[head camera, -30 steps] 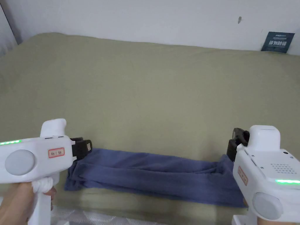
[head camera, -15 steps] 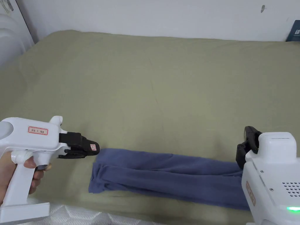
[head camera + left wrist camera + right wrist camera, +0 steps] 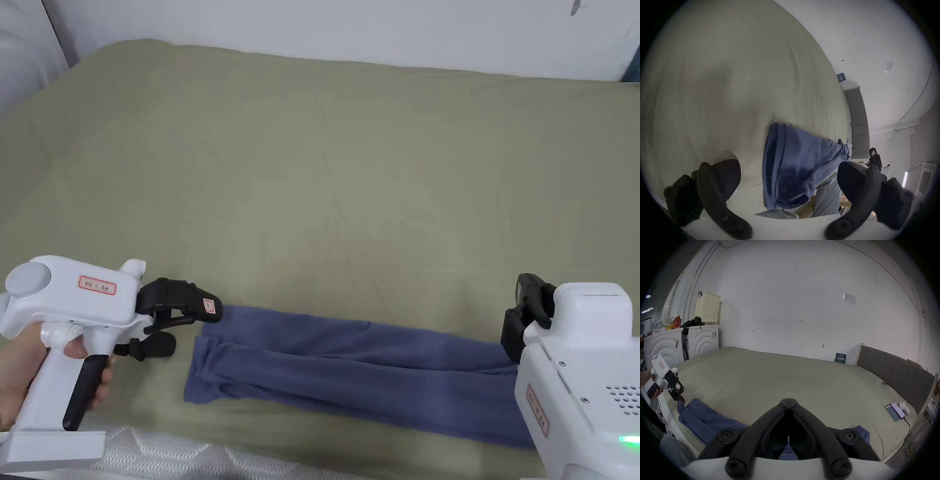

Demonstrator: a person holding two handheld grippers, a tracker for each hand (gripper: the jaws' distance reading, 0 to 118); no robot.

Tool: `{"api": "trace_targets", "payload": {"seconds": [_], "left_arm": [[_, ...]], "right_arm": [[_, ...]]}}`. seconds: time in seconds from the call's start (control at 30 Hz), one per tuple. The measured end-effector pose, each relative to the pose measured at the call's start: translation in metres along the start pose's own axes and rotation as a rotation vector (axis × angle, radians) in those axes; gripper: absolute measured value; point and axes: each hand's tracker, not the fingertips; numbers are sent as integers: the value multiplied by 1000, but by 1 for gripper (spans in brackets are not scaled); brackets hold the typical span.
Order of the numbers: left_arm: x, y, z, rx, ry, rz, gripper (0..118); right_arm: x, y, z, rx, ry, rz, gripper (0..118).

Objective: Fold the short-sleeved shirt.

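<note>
Left gripper [image 3: 187, 325] in the head view: jaws spread wide, nothing between them, sitting just off the left end of the blue shirt [image 3: 350, 372] near the bed's [image 3: 325, 175] front edge. Shirt is a long narrow folded strip lying along that front edge. Right gripper [image 3: 522, 315] is at the shirt's right end; can't tell from this angle how its jaws stand.

Left gripper view: both jaws far apart around left gripper [image 3: 788, 180], empty, shirt [image 3: 794, 162] end below and between them, not touched.

Right gripper view: right gripper [image 3: 788, 400] has its tips closed together with nothing pinched at the tips; shirt [image 3: 705, 417] runs under it along the front edge. Left gripper [image 3: 679, 395] is at the far end, tip just beside the cloth. Two phones [image 3: 895, 411] lie near the bed's right edge.
</note>
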Motion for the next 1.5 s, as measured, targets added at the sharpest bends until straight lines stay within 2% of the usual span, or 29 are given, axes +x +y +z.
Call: {"api": "trace_targets", "payload": {"seconds": [0.17,0.37,0.4,0.47,0.5,0.53,0.57,0.6,0.63,0.73,0.87,1.13,1.27,1.5], "left_arm": [[11,-7,-8,-20,-74,15,118],[24,-13,-21,-47,-20,-12,117],[26,-16,-22,-50,-30,-5,115],[30,-18,-22,-52,48,-56,106],[32,-18,-20,-33,106,-46,84],[31,-17,-15,-12,176,-27,55],[30,-15,-8,1,219,-45,4],[22,-15,-3,13,207,-18,5],[15,-19,-2,4,114,62,5],[20,-25,1,33,137,24,5],[22,-27,18,117,101,59,5],[20,-34,90,256,144,80,5],[41,-41,103,260,171,20,5],[142,-50,67,217,154,-174,5]], "right_arm": [[2,-2,-5,-18,6,-24,0],[2,-5,-8,-38,13,-61,0],[3,-6,-7,-42,16,-66,0],[3,-6,-6,-43,19,-67,0],[4,-6,-5,-42,22,-67,0],[4,-5,-4,-44,27,-68,0],[4,-5,-4,-44,32,-70,0],[5,-4,-2,-41,34,-74,0],[5,-3,-1,-41,36,-77,0],[7,0,3,-37,42,-77,0],[11,4,6,-29,45,-62,0],[20,11,10,-7,45,-76,0],[21,16,11,10,51,-71,0],[24,22,22,38,41,-52,0]]}}
